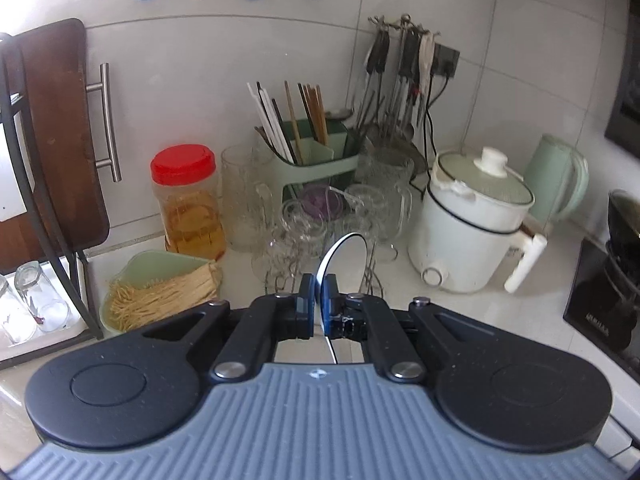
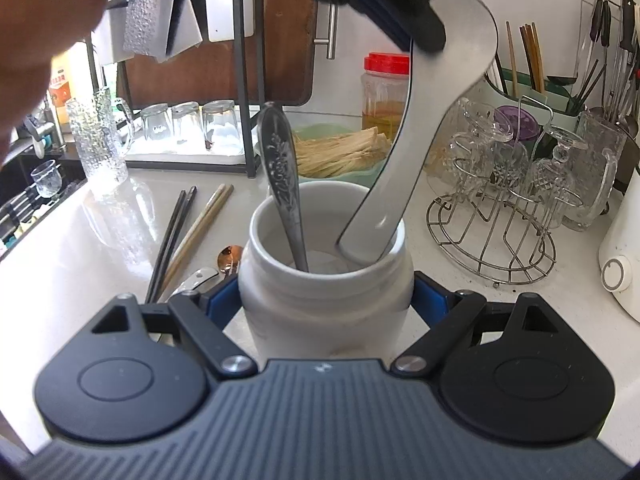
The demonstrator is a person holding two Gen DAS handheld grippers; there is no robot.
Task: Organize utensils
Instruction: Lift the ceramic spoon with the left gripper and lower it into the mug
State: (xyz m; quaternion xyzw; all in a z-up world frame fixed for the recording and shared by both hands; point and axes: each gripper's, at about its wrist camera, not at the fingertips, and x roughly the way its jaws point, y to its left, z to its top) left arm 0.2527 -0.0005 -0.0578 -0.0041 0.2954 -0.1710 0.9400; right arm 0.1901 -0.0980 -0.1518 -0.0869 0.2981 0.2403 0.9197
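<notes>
Two spoons reach the jar (image 2: 326,280) so far: right gripper (image 2: 326,300) clamps the jar; metal spoon (image 2: 282,184) sits inside; left gripper (image 2: 394,8), pinched on the white spoon (image 2: 404,160), has its bowl at the rim. Left: chopsticks (image 2: 188,232), copper spoon (image 2: 229,257) on the counter (image 2: 80,260).

Left hand-held gripper (image 1: 319,300) clamped shut; right hand-held gripper (image 2: 326,300) gripping wide.
</notes>
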